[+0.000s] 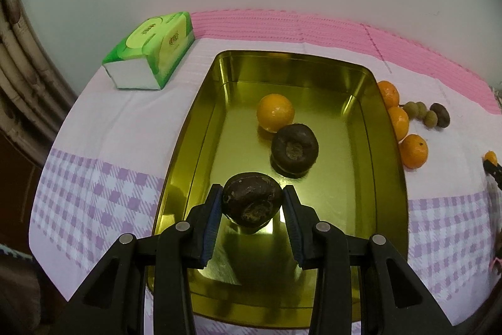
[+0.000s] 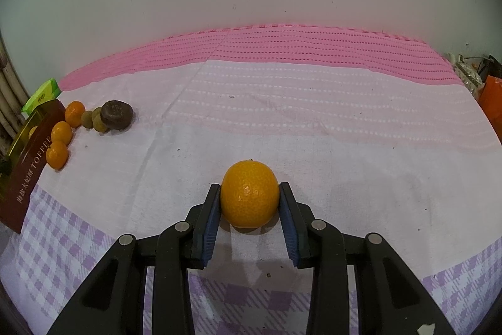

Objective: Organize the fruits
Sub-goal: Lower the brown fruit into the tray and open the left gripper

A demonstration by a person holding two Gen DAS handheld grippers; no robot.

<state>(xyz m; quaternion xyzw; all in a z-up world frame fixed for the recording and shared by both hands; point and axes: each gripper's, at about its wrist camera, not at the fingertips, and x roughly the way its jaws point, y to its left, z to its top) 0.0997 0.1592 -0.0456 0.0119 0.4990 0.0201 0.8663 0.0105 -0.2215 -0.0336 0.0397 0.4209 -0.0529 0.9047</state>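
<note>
Left claw [image 1: 252,203] was over the near end of the gold tin tray [image 1: 200,102], with a dark brown fruit [image 1: 251,201] between its blue pads [image 1: 211,225]. Left pad touched the fruit; on the right pad we saw a sliver of gap, so we couldn't tell whether the grip was firm or the fruit was resting on the tray floor. Further in the tray we had a second dark brown fruit [image 1: 295,150] touching an orange [image 1: 275,112].

Right claw [image 2: 249,200] was clamped on another orange [image 2: 249,197], both pads pressed to its sides, low over the white part of the tablecloth [image 2: 313,121]. We couldn't tell whether it was lifted or touching the cloth.

Outside the tray's right wall, three loose oranges [image 1: 414,151] sat in a row just beside it. Near them was a cluster of small green-brown fruits [image 1: 420,112] and one more dark brown fruit [image 2: 116,113], all close together on the counter.

A green tissue pack [image 1: 150,52] lay on the cloth left of the tray, apart from it. In the right wrist view the tray's outer side read as maroon with "TOFFEE" lettering [image 2: 34,153]. The cloth ran pink at the far edge and purple check at the near edge.
</note>
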